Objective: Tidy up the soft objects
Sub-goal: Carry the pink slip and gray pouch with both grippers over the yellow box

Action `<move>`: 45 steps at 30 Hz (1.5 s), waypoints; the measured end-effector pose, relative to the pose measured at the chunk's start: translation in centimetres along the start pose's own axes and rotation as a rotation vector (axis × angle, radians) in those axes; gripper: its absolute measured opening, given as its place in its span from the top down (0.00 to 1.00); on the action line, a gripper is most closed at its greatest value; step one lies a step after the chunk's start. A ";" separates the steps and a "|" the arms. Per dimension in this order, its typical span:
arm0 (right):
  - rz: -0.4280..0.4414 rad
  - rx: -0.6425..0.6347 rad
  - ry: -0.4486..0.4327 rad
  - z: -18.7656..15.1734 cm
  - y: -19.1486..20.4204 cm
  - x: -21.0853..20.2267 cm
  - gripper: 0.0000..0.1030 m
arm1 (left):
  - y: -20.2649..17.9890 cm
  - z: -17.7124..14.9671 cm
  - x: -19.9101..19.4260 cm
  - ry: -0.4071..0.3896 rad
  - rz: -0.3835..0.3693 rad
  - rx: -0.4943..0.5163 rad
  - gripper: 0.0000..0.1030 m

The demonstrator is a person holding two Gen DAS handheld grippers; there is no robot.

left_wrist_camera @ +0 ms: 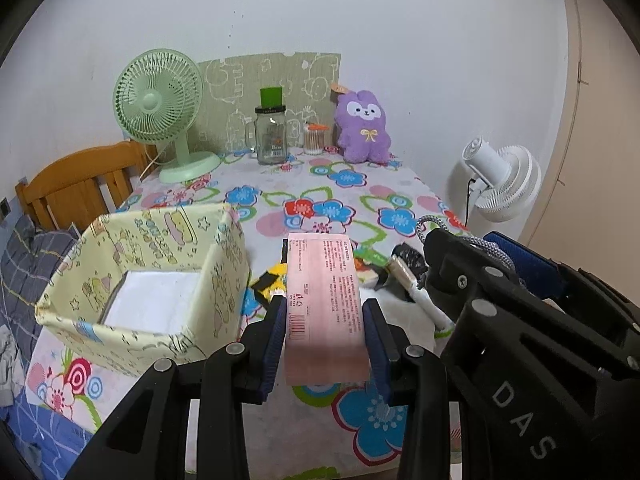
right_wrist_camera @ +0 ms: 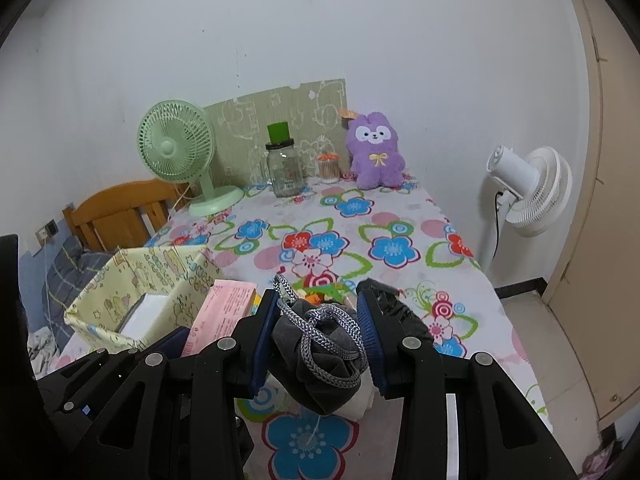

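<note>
Mid-table floral cloth [left_wrist_camera: 360, 200] lies open; the box [left_wrist_camera: 160, 272] blocks near left, 1 green fan [left_wrist_camera: 160, 108] and jar [left_wrist_camera: 272, 136] far.

From both wrist cameras I get soft, even indoor light with a cool cast, bright enough to read the flowered cloth on the worktop [left_wrist_camera: 360, 200] and casting only faint shadows. The fisheye bends the wall and door edges hard and leaves black vignette in the corners. The near end of the pink packet [left_wrist_camera: 324, 304] blurs in my left view; the far worktop edge stays sharp.
</note>
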State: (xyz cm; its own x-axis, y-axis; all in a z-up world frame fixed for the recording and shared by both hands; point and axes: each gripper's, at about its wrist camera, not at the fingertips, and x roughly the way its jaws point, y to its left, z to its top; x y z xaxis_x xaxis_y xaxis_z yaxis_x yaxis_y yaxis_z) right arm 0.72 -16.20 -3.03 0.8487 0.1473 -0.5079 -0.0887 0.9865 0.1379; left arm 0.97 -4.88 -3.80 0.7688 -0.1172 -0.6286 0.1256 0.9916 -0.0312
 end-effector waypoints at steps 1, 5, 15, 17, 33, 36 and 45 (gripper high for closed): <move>0.000 -0.003 -0.002 0.3 0.1 -0.1 0.58 | 0.1 0.2 -0.1 -0.004 0.001 0.000 0.62; 0.001 -0.009 -0.006 1.1 0.5 -0.1 0.58 | 0.5 0.9 -0.5 -0.017 0.000 -0.003 0.62; 0.014 -0.028 -0.013 2.8 2.3 0.4 0.58 | 2.2 2.6 -0.8 -0.026 0.010 -0.016 0.62; 0.017 -0.030 -0.013 3.1 2.7 0.6 0.58 | 2.6 2.8 -0.8 -0.026 0.014 -0.017 0.62; 0.063 -0.058 0.013 4.7 6.8 3.4 0.58 | 7.1 4.2 0.3 -0.013 0.030 -0.054 0.62; 0.075 -0.065 0.011 4.9 7.7 4.0 0.58 | 8.1 4.4 0.7 -0.009 0.043 -0.053 0.62; 0.124 -0.083 0.034 5.2 10.9 6.3 0.58 | 11.8 4.3 1.9 0.020 0.079 -0.084 0.62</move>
State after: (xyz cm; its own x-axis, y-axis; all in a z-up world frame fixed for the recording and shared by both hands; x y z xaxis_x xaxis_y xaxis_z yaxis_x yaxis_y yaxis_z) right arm 7.84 -4.86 -0.35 0.8104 0.2691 -0.5204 -0.2357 0.9630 0.1310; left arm 6.57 6.32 -2.00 0.7616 -0.0385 -0.6470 0.0119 0.9989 -0.0454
